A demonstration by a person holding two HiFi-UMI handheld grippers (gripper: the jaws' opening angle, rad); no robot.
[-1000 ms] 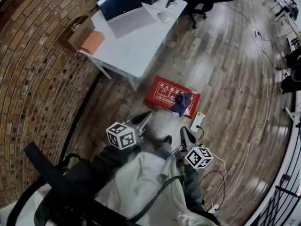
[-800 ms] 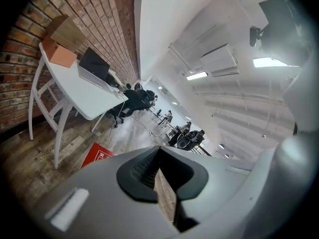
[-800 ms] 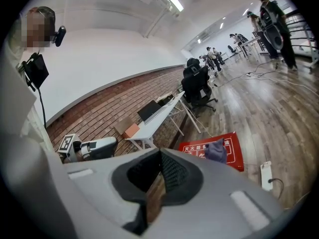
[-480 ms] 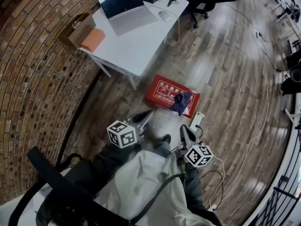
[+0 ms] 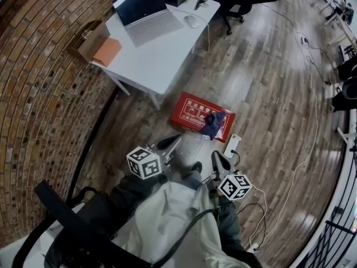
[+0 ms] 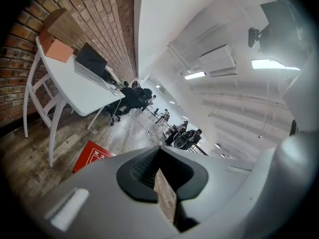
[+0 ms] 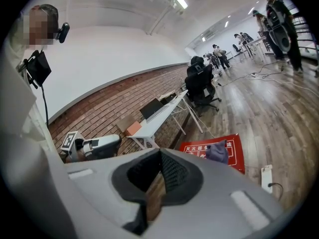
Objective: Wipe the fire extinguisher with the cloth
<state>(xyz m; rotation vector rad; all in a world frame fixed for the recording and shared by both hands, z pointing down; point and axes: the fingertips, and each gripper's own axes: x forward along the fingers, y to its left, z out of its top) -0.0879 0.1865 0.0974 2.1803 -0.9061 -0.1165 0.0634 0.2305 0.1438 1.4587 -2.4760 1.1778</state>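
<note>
"2 claws in view. How do they stand?"

"Both hang low over the person's lap, pointing out across the floor. The left gripper has its jaws clenched together, pad against pad, with nothing between them. The right gripper is clenched the same way and carries nothing."

"And the fire extinguisher?"

"What shows is the red fire extinguisher box, lying flat on the wooden floor with white characters across its face. It sits ahead of both claws and well apart from them. Whether a cylinder is inside, I cannot tell."

"Where is the cloth?"

"The cloth is dark and bluish, bunched in a heap on the right part of the box, resting on its face. Neither claw touches it."

"Anything else near it?"

"1 white power strip lies on the floor just beside the box's near right corner, between the box and the right gripper. Beyond the box a white table stands beside the brick wall. On it are 1 open laptop, a mouse, a cardboard carton at the wall end and an orange pad just beside the carton."
</note>
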